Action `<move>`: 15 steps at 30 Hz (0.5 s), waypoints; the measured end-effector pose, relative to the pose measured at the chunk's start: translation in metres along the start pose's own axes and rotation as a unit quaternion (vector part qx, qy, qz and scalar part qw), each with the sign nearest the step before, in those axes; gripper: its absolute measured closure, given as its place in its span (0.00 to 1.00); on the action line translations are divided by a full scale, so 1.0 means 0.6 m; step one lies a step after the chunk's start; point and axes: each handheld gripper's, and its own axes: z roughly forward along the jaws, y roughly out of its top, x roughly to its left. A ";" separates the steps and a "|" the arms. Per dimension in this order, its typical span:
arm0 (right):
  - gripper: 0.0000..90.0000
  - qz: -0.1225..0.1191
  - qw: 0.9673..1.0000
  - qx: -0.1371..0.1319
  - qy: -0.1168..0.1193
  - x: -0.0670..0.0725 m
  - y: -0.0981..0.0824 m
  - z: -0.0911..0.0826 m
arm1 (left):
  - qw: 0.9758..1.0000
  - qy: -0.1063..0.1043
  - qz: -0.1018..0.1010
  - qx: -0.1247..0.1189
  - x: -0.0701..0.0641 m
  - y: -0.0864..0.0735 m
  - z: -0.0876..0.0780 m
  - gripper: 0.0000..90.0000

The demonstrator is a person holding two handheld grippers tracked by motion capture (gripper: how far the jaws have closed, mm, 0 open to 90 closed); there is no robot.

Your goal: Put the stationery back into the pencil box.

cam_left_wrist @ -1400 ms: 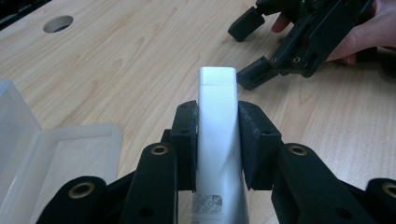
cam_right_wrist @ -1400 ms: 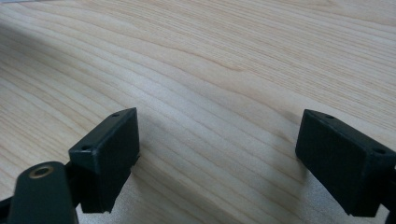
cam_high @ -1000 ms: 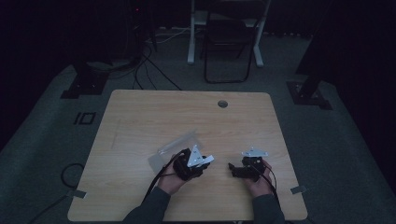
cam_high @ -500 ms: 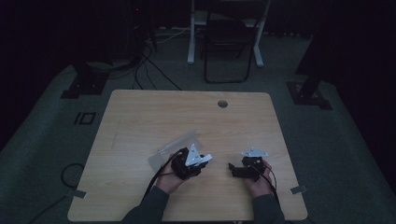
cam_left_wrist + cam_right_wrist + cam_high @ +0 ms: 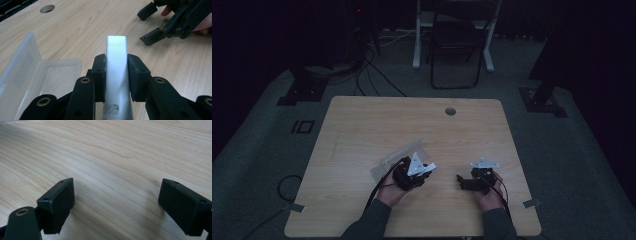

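left gripper [image 5: 117, 75]: jaws clamped on silver bar [image 5: 116, 72], long axis running along jaws | open clear case [image 5: 30, 72] just beside, toward surface's near edge | right gripper [image 5: 117, 205]: jaws wide, empty, farther from case

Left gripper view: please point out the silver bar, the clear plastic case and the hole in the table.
silver bar [image 5: 116, 62], left gripper view, its flat top face between the jaws
clear plastic case [image 5: 53, 77], left gripper view, its open tray
hole [image 5: 47, 8], left gripper view, its dark middle
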 end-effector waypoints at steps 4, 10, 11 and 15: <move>0.15 0.000 1.000 0.000 0.000 0.000 0.000 0.000 | 1.000 0.006 0.000 0.001 0.003 -0.001 -0.001 0.78; 0.15 0.000 1.000 0.000 0.000 0.000 0.000 0.000 | 1.000 0.013 -0.002 0.002 0.008 -0.004 -0.003 0.78; 0.15 0.000 1.000 0.000 0.000 0.000 0.000 0.000 | 1.000 0.015 -0.003 0.003 0.009 -0.004 -0.003 0.78; 0.15 0.000 1.000 0.000 0.001 0.000 0.000 0.000 | 1.000 0.022 -0.003 0.006 0.012 -0.007 -0.003 0.78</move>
